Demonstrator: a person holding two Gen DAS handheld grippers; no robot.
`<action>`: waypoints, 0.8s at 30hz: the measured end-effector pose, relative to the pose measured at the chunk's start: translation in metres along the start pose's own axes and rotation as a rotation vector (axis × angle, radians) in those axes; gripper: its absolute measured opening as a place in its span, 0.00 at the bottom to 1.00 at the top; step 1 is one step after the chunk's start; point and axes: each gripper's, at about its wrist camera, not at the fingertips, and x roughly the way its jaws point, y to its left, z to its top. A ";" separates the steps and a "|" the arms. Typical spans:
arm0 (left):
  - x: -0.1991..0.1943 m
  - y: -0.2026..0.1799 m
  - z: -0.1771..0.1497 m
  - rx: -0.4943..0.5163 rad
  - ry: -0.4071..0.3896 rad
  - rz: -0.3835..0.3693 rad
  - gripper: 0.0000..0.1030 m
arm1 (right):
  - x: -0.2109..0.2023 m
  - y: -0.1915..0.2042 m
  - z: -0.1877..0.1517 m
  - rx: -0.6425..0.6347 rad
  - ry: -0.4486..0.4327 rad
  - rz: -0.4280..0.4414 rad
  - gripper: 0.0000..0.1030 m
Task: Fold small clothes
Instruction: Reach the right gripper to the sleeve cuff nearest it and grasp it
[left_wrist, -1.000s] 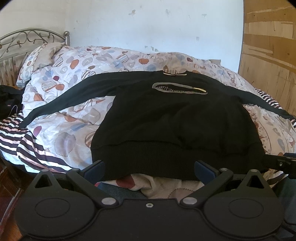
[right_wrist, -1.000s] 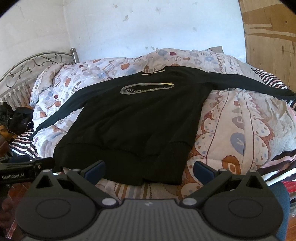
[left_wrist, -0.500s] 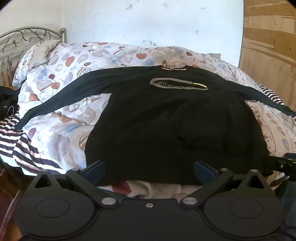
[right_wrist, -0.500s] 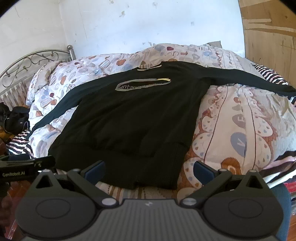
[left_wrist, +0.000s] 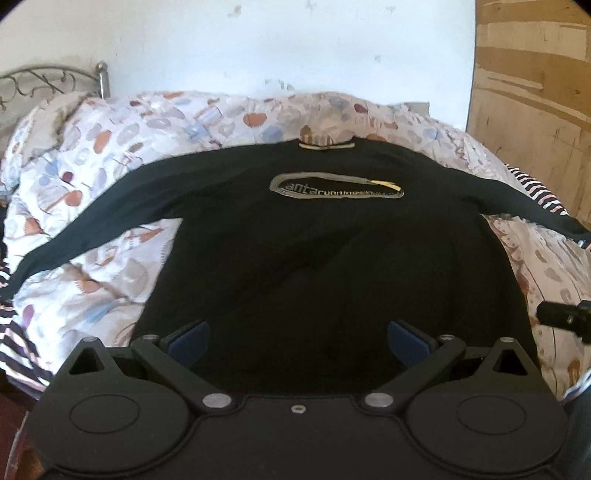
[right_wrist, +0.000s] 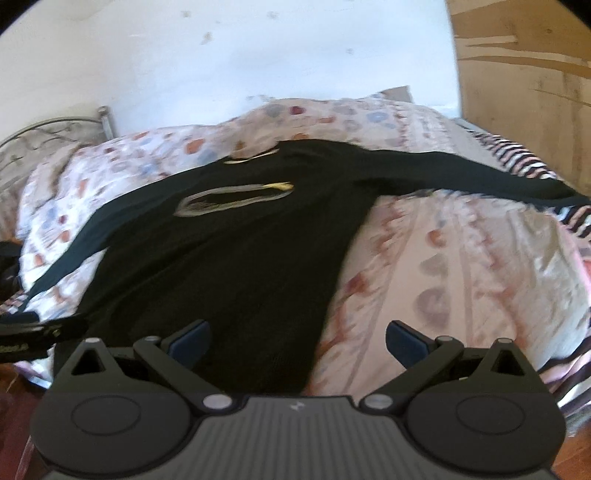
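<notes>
A black long-sleeved sweater (left_wrist: 325, 258) with a grey oval logo lies flat, front up, on the patterned quilt (left_wrist: 92, 177), both sleeves spread out sideways. My left gripper (left_wrist: 298, 338) hangs open over the sweater's lower hem, nothing between its blue pads. In the right wrist view the same sweater (right_wrist: 236, 258) fills the left half. My right gripper (right_wrist: 298, 338) is open over the sweater's lower right corner, its left pad above black cloth and its right pad above the quilt (right_wrist: 461, 266). The right wrist view is blurred.
A metal bedstead (left_wrist: 51, 79) stands at the far left against a white wall. A wooden panel (left_wrist: 535, 96) rises on the right. A striped sheet (left_wrist: 22, 343) shows at the bed's edges. The other gripper's tip (left_wrist: 565, 317) pokes in at right.
Both grippers have moved forward over the bed; the sweater's hem now lies under their fingers instead of ahead of them. Both have stayed open.
</notes>
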 end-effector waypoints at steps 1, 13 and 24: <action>0.010 -0.004 0.008 -0.004 0.018 0.002 0.99 | 0.005 -0.006 0.007 0.009 0.005 -0.024 1.00; 0.077 -0.041 0.060 -0.029 0.047 0.021 0.99 | 0.059 -0.093 0.079 0.120 -0.029 -0.187 1.00; 0.127 -0.074 0.070 -0.012 0.074 0.001 0.99 | 0.104 -0.187 0.114 0.162 -0.110 -0.266 1.00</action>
